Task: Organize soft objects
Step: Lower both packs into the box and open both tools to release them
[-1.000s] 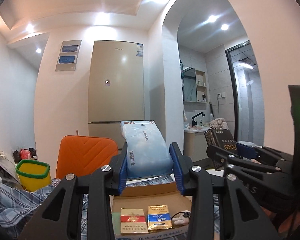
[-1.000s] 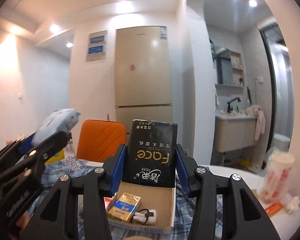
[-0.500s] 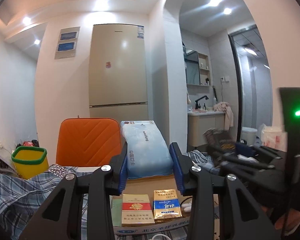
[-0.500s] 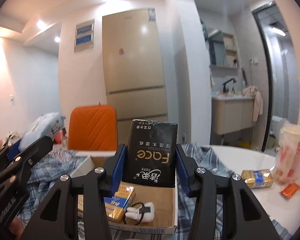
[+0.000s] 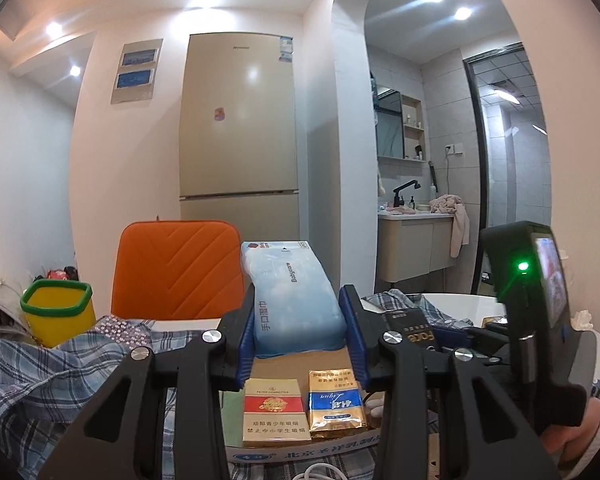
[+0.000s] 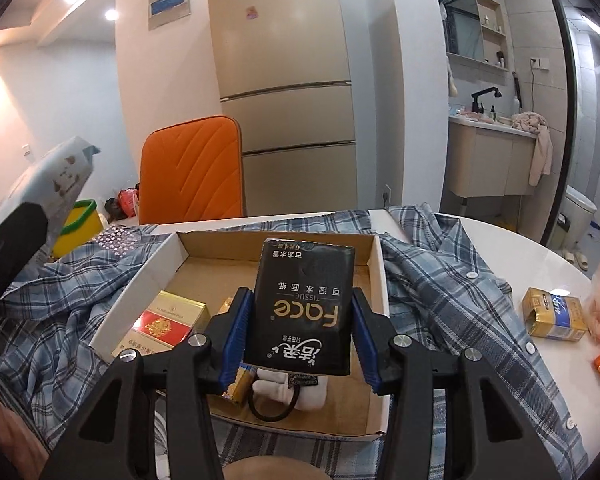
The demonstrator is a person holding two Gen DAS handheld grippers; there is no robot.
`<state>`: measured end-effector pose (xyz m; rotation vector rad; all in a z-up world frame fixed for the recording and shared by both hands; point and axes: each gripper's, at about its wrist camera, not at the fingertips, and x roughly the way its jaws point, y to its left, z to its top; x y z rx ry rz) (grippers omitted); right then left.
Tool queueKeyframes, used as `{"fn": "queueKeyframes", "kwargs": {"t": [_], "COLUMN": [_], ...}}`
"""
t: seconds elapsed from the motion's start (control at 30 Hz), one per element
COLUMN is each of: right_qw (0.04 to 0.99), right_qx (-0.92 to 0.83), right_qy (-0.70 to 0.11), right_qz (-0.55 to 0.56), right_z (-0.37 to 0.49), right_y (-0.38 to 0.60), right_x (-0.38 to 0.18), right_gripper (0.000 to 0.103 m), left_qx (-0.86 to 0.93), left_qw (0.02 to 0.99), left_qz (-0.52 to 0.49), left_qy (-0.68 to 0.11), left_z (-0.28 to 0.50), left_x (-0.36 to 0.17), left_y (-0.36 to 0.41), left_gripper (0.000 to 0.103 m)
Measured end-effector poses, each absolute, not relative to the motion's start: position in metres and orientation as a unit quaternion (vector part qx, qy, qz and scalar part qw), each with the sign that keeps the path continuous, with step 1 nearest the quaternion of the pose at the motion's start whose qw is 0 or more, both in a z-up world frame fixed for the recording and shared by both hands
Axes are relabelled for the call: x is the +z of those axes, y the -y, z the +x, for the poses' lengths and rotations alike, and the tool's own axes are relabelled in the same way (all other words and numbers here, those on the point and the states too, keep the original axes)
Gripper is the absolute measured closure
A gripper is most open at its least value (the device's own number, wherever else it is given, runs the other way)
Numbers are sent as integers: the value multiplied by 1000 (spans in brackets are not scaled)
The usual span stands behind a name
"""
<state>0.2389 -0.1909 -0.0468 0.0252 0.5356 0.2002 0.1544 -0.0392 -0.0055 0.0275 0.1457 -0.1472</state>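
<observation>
A pale blue wet-wipes pack (image 5: pixel 284 276) stands upright in my left gripper (image 5: pixel 298 308), which is shut on it just above the near end of an open cardboard box (image 5: pixel 300 454). In the right wrist view this pack (image 6: pixel 56 176) shows at the far left. My right gripper (image 6: pixel 302 300) tilts down into the box (image 6: pixel 380 272). A black "Face" tissue pack (image 6: pixel 300 336) lies between its jaws, which are opening. A thin gap shows beside the right pad, and the pack's lower end sits over the box contents.
The box holds a red cigarette pack (image 6: pixel 160 320), a gold-blue pack (image 5: pixel 336 404) and a white item with a black hair tie (image 6: pixel 288 388). A plaid shirt (image 6: pixel 440 280) surrounds the box on the white table (image 6: pixel 520 252). Another gold pack (image 6: pixel 554 314) lies right. An orange chair (image 6: pixel 192 172) stands behind.
My right gripper has dropped and tipped down into the box with the black pack, and its jaws have widened. The left gripper sank a little, still gripping the wipes.
</observation>
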Motion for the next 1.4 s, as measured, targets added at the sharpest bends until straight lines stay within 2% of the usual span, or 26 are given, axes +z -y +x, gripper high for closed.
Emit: {"fn": "queueKeyframes", "kwargs": {"t": [0.07, 0.27, 0.43, 0.63, 0.67, 0.73, 0.77, 0.8, 1.23, 1.4], "right_qw": [960, 963, 965, 964, 964, 965, 966, 967, 973, 975], "right_qx": [96, 82, 69, 74, 75, 79, 79, 78, 73, 75], "right_qy": [-262, -258, -253, -254, -254, -250, -245, -240, -217, -205], "right_qz": [16, 18, 28, 28, 28, 28, 28, 28, 32, 31], "right_z": [235, 232, 228, 227, 226, 225, 223, 221, 211, 205], "right_y": [193, 195, 201, 200, 200, 200, 200, 200, 201, 201], "right_x": [-46, -43, -41, -41, -41, -40, -39, -37, -30, -27], "right_gripper": [39, 38, 37, 37, 37, 36, 32, 29, 29, 29], "left_qx": [-66, -60, -68, -67, -64, -65, -64, -64, -64, -51], "left_qw": [994, 988, 972, 960, 962, 966, 969, 971, 986, 991], "left_qz": [12, 9, -11, -49, -49, -45, -40, -36, -31, -26], "left_qy": [-88, -140, -224, -266, -262, -245, -236, -228, -148, -117], "left_z": [161, 181, 209, 221, 219, 212, 209, 205, 179, 167], "left_x": [-7, -15, -32, -43, -42, -38, -36, -34, -16, -9], "left_y": [38, 38, 32, 21, 22, 23, 25, 26, 21, 19], "left_gripper": [66, 66, 66, 65, 63, 45, 31, 25, 22, 16]}}
